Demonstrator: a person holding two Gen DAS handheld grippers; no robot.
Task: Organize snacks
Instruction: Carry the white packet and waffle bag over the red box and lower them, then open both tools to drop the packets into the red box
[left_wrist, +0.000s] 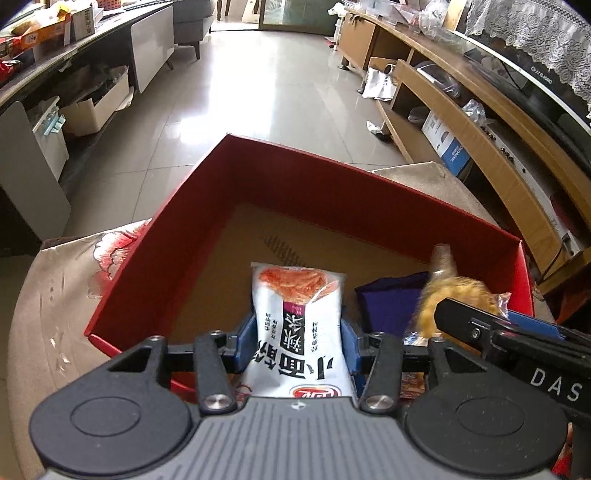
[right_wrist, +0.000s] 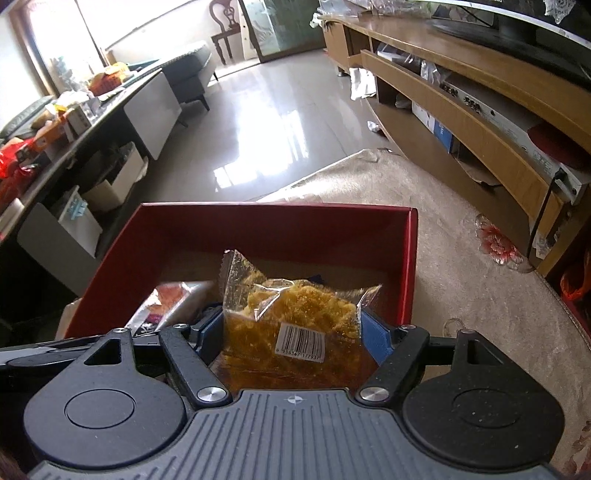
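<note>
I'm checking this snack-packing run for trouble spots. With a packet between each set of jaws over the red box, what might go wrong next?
1. The white noodle packet and the clear packet of yellow snack hang close together, so the left gripper and right gripper may bump.
2. Both sit near the near wall of the red box, so a packet may catch the rim.
3. Either may land on the purple item.

Quick count: one red box (left_wrist: 280, 177), sitting on one table (left_wrist: 48, 295). Snack packs, I get three for sure: one white packet (left_wrist: 295, 321), one clear bag of yellow crumbly stuff (right_wrist: 295, 314), and one purple pack (left_wrist: 388, 306) lying in the box. There's maybe another wrapper down by the near edge, but it's too hidden to call. Two grippers, left (left_wrist: 297, 343) and right (right_wrist: 295, 332), one pack each.
</note>
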